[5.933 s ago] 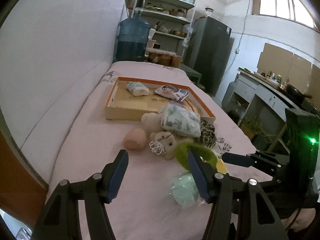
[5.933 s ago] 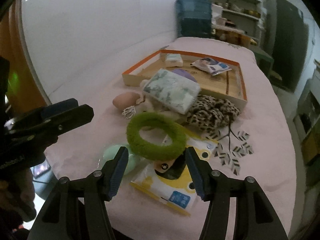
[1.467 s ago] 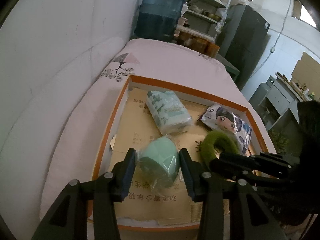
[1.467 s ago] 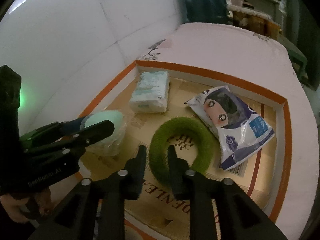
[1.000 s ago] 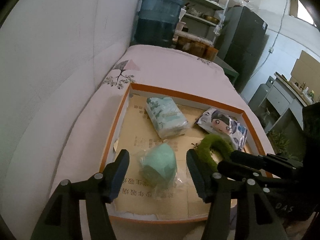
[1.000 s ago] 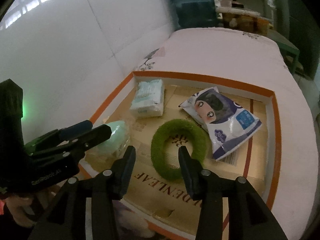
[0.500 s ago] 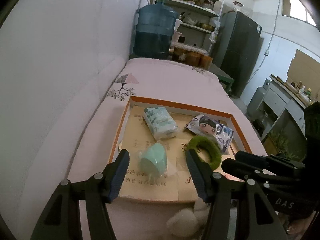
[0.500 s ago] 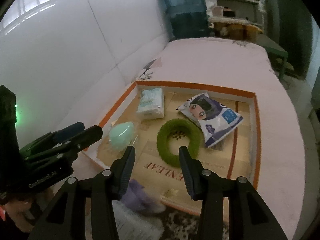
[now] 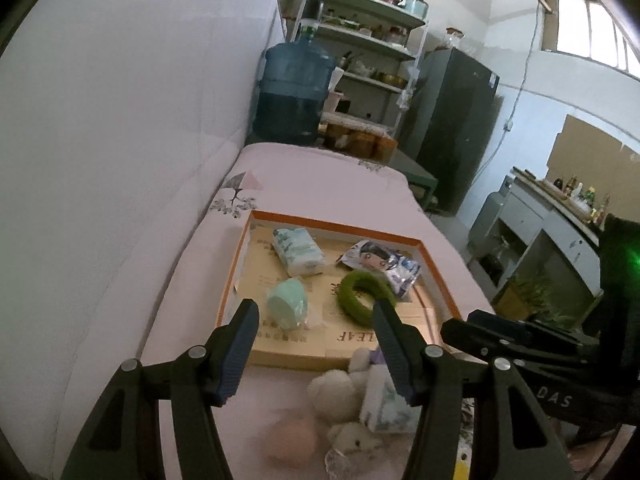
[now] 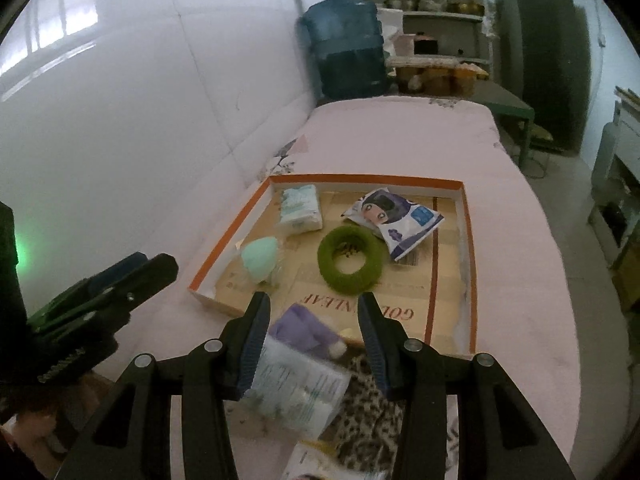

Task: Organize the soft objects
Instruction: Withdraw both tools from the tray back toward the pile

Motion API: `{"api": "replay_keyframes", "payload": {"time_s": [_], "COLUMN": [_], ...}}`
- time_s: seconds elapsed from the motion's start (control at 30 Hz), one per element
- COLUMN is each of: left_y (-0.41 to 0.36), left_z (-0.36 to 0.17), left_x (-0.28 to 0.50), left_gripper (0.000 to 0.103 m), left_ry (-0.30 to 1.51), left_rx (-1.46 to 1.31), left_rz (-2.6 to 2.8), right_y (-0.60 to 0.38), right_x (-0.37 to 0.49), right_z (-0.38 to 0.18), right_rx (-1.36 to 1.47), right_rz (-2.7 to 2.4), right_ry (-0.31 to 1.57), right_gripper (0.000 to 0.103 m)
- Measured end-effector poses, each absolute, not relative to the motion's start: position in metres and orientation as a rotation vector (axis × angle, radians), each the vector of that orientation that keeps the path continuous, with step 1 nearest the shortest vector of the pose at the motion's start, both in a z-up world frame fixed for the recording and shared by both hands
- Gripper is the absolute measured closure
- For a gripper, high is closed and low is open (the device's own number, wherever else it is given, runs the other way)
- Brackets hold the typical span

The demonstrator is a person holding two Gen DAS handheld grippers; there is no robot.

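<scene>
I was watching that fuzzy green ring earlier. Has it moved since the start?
Yes. The green ring went from the pink cover in front of the orange-rimmed box into the box, beside the cartoon packet.

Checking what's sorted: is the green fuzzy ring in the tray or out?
In. The green ring lies flat on the tray floor.

White padded wall point(image 9: 120, 120) running along left side. Pink floral sheet point(image 9: 320, 184) covering bed. Blue water jug point(image 9: 294, 92) standing at bed's far end, metal shelving point(image 9: 368, 40) with pots and jars rising behind it. Dark cabinet point(image 9: 456, 120) standing right of shelving. High window point(image 9: 588, 36) letting in daylight. Grey counter point(image 9: 552, 216) carrying bottles far right.
</scene>
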State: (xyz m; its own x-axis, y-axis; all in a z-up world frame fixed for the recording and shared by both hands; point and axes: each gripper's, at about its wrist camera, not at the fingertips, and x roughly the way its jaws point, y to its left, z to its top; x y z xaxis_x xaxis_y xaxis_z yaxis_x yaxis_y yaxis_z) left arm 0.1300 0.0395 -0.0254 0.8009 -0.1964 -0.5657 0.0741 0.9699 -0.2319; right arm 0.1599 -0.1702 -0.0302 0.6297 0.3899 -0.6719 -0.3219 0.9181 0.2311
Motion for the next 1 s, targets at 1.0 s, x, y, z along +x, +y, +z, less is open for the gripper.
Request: {"api": "replay_keyframes", "payload": {"time_s": [1.0], "left_y": [0.037], "left_z": [-0.011], "left_x": [0.037], "left_gripper": [0.044], "left_ry": [0.558], "left_rx": [-0.160], "left_rz": [-0.202], "right_y": [-0.184], "right_x": [0.052], "right_z": [-0.032], "right_rx": [0.158], "right_rz": [0.294], "right_ry": [0.833], "right_gripper": [0.027]}}
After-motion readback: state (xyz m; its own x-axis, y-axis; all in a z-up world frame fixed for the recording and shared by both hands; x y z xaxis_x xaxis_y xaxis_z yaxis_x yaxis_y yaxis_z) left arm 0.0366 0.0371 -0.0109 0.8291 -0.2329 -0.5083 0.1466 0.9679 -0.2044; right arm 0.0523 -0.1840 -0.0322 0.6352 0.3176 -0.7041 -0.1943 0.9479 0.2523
